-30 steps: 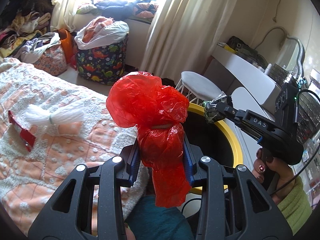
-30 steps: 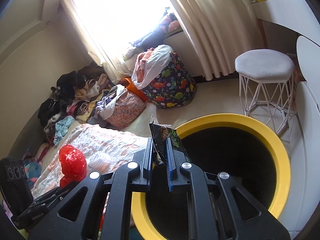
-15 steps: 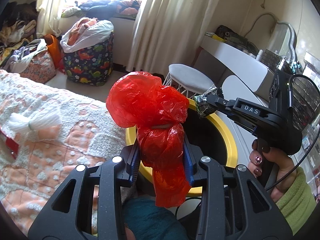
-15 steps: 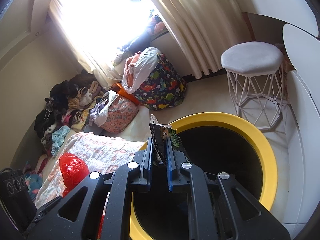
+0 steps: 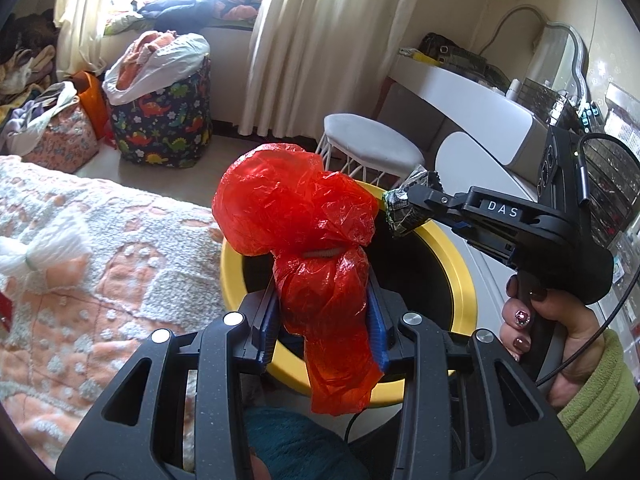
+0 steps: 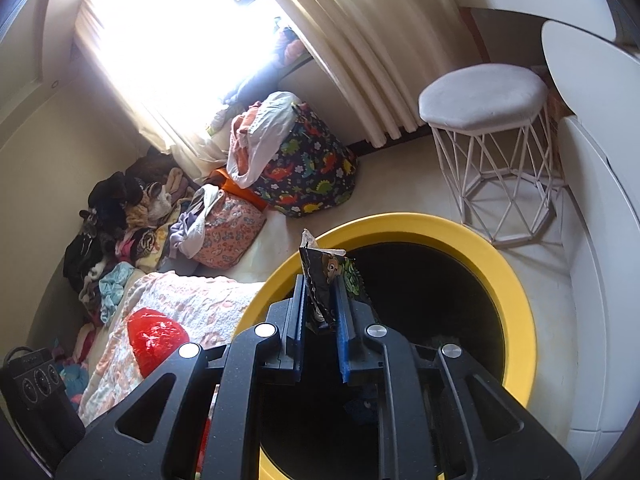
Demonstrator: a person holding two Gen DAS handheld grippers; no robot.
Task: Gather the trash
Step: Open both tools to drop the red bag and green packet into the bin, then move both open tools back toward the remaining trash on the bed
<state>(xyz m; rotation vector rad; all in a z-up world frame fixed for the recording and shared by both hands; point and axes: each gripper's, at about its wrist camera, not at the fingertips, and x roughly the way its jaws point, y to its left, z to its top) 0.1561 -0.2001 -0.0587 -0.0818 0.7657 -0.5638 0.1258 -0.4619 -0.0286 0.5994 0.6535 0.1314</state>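
My left gripper (image 5: 322, 320) is shut on a crumpled red plastic bag (image 5: 296, 216), held over the near rim of a round bin with a yellow rim (image 5: 466, 280) and a dark inside. My right gripper (image 6: 320, 312) is shut on a dark printed snack wrapper (image 6: 320, 276), held over the bin's opening (image 6: 516, 292). In the left wrist view the right gripper (image 5: 416, 204) comes in from the right with the wrapper (image 5: 402, 216) above the bin's far rim. The red bag also shows in the right wrist view (image 6: 154, 338).
A bed with a peach and white quilt (image 5: 100, 264) lies left of the bin. A white wire stool (image 6: 486, 100), a dinosaur-print hamper (image 6: 308, 172), a floral bag (image 6: 228, 228) and a pile of clothes (image 6: 116, 216) stand on the floor. White furniture (image 5: 472, 104) is at right.
Both grippers have moved further over the bin, which now fills more of each view. Both still hold their trash.
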